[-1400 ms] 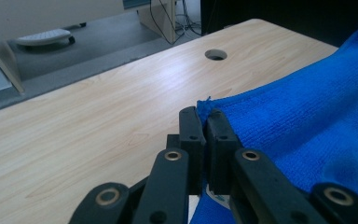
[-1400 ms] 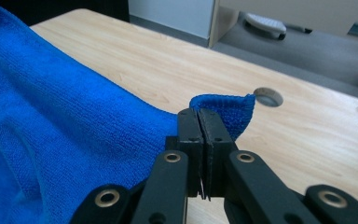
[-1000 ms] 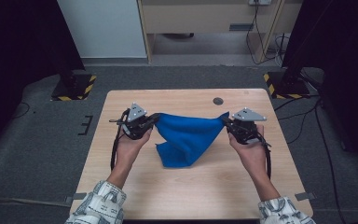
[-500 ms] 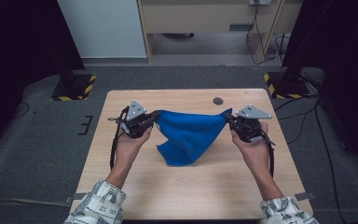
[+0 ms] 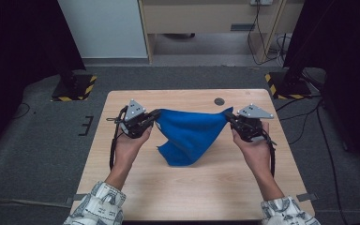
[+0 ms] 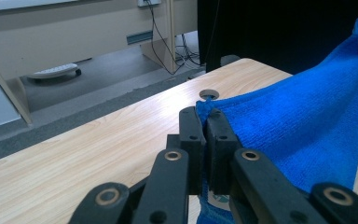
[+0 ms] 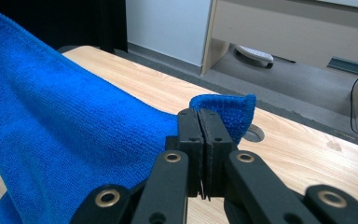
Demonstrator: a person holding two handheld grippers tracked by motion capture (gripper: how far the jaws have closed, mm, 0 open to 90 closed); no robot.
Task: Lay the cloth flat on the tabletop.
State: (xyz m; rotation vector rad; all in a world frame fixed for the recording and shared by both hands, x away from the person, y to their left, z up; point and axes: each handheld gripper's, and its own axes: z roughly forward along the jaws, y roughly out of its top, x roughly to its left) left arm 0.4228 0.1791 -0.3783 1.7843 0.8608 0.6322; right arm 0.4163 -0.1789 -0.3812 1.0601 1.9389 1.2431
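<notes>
Blue cloth point(image 5: 190, 136) hangs stretched between both grippers over the middle of the desk point(image 5: 136, 187), its lower folded tip touching the wood toward the near edge. Left gripper point(image 5: 155, 115) has its jaws clamped tight on the cloth's left corner; right gripper point(image 5: 227, 117) likewise pinched closed on the right corner, a small flap poking past. Round cable hole point(image 5: 219, 101) sits near the far edge.

The left gripper point(image 6: 204, 122) has its jaws pinched tight on a corner of the blue cloth point(image 6: 303, 121). The cloth stretches away to the right above the wooden table point(image 6: 98, 144).
</notes>
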